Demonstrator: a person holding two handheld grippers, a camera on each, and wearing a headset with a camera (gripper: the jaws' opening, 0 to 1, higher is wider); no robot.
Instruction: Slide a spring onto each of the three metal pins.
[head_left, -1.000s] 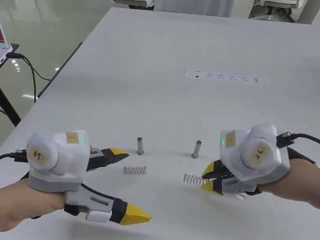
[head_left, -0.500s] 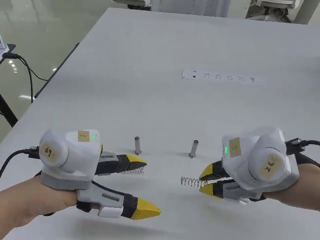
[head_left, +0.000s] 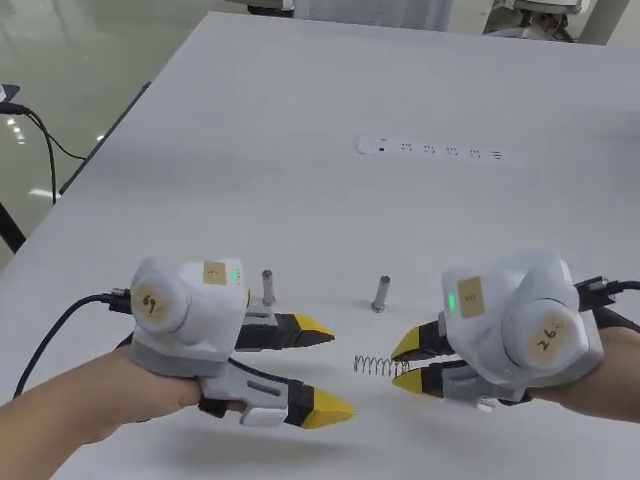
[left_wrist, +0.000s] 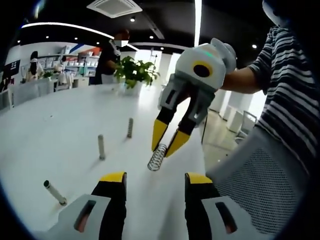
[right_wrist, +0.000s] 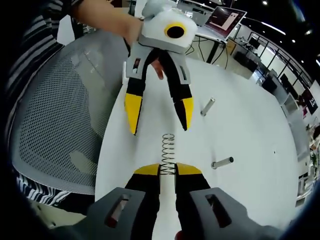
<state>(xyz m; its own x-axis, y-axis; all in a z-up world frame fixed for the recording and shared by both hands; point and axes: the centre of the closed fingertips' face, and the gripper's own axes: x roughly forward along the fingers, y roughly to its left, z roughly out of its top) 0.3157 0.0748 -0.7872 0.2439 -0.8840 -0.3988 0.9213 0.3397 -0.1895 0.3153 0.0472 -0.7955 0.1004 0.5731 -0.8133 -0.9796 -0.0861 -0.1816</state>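
A spring (head_left: 370, 364) is clenched endwise by the right tool (head_left: 401, 365); it could be knocked free by the released left tool (head_left: 340, 372).

Bright, even overhead light washed the white worktop (head_left: 300, 120), leaving only soft shadows; ceiling strips (left_wrist: 197, 20) glared, and the fisheye views warped at their edges.

Pins: three are counted in the left gripper view: a pin (left_wrist: 54, 192), a second pin (left_wrist: 101, 147) and a third pin (left_wrist: 130, 128). Two are counted in the head view, toward the tabletop's near edge. Springs: one spring (head_left: 372, 365) is counted. Tools: two, the left tool (head_left: 340, 372) and the right tool (head_left: 399, 364). Power strips: one power strip (head_left: 428, 150), toward the tabletop's far edge.
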